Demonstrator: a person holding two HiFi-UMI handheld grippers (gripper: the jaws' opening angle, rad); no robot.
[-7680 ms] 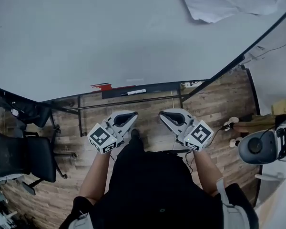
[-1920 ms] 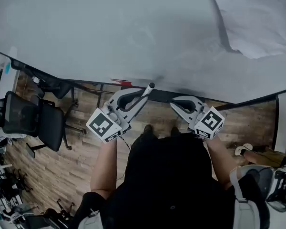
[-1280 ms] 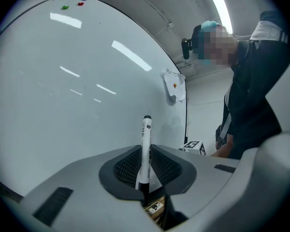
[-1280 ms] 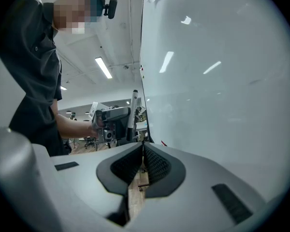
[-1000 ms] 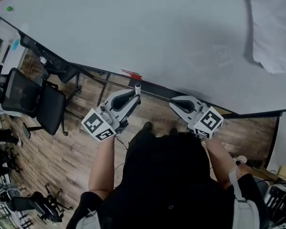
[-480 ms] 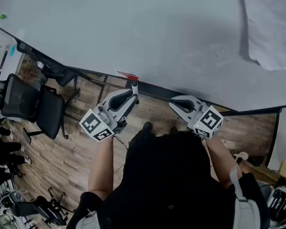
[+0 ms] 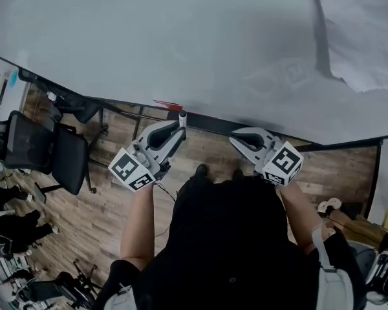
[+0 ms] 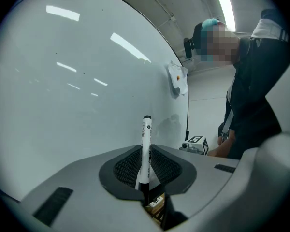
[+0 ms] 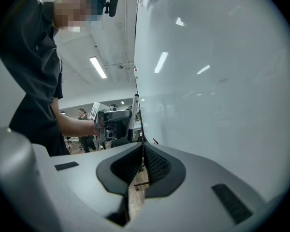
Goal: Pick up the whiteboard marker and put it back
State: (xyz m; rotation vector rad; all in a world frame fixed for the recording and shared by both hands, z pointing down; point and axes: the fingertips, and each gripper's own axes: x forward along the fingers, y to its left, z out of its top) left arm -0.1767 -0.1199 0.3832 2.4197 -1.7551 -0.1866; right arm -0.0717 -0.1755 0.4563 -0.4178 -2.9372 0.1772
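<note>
Both grippers are closed: the left gripper clamps the marker, which points along its jaws toward the board's ledge; the right gripper holds nothing.

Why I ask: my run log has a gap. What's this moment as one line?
left gripper: shut on whiteboard marker | right gripper: shut, empty | marker: at lower edge of whiteboard, not yet put back

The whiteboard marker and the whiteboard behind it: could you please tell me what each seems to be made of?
The whiteboard marker looks like smooth plastic: a white barrel with small print and black ends. The whiteboard has a glossy, hard coating, judging by sharp streaks of reflected light; enamel or melamine cannot be told.
</note>
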